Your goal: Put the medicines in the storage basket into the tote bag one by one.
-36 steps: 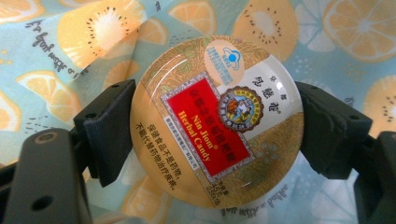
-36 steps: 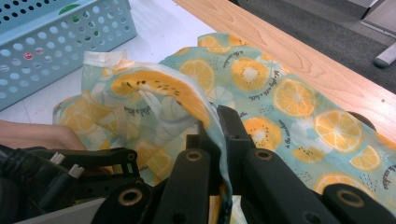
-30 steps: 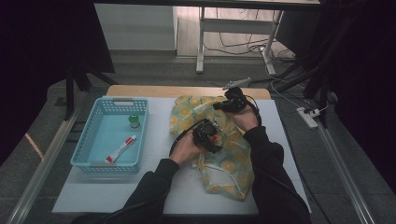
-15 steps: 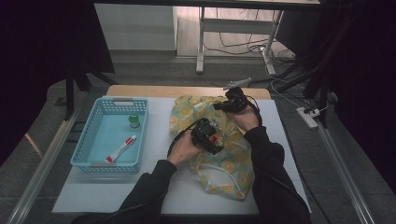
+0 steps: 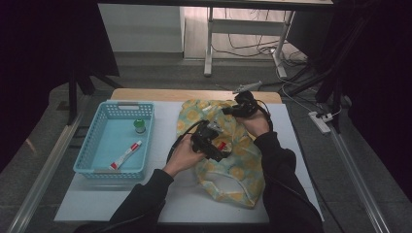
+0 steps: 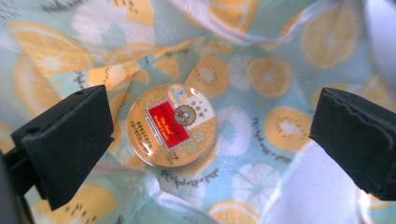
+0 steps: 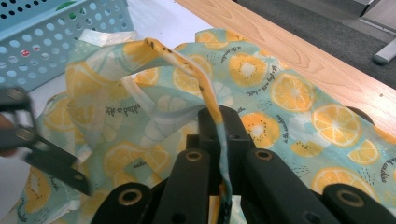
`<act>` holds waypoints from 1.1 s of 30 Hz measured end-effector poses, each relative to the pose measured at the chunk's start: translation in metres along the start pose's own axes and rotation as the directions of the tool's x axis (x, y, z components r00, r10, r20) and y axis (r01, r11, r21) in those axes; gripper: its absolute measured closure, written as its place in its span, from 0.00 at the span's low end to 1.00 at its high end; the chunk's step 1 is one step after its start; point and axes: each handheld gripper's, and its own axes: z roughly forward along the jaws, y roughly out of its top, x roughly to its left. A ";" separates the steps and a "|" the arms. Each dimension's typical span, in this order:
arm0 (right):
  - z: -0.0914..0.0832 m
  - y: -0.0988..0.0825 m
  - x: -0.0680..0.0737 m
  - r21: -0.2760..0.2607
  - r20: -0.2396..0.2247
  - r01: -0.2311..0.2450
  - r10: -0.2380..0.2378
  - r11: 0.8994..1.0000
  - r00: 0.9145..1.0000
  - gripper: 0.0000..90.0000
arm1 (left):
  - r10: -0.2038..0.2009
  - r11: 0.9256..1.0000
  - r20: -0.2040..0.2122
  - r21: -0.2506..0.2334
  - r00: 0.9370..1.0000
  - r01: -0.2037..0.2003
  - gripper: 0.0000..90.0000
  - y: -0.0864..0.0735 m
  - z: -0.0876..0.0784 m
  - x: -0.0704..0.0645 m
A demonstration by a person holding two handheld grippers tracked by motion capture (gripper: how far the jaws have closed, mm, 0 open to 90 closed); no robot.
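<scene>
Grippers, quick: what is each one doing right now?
Left gripper: open, jaws just opened, apart from the tin lying in the bag.
Right gripper: shut on the bag's edge.

The high view is dim and soft, dark at left and right, with daylight on the far floor and an evenly lit tabletop (image 5: 184,204). The left gripper view is bright, glare on a round tin (image 6: 171,126). The right gripper view blurs at near left.
</scene>
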 end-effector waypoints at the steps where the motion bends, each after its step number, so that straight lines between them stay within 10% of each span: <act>1: 0.000 0.000 0.000 0.002 0.001 0.001 -0.001 1.000 1.000 1.00 | -0.005 1.000 0.009 -0.017 1.000 0.005 0.00 -0.001 -0.004 0.000; 33: -0.003 -0.001 0.003 -0.001 0.000 0.008 -0.008 1.000 1.000 1.00 | -0.062 0.991 0.001 -0.117 0.998 0.061 0.00 -0.042 -0.091 0.019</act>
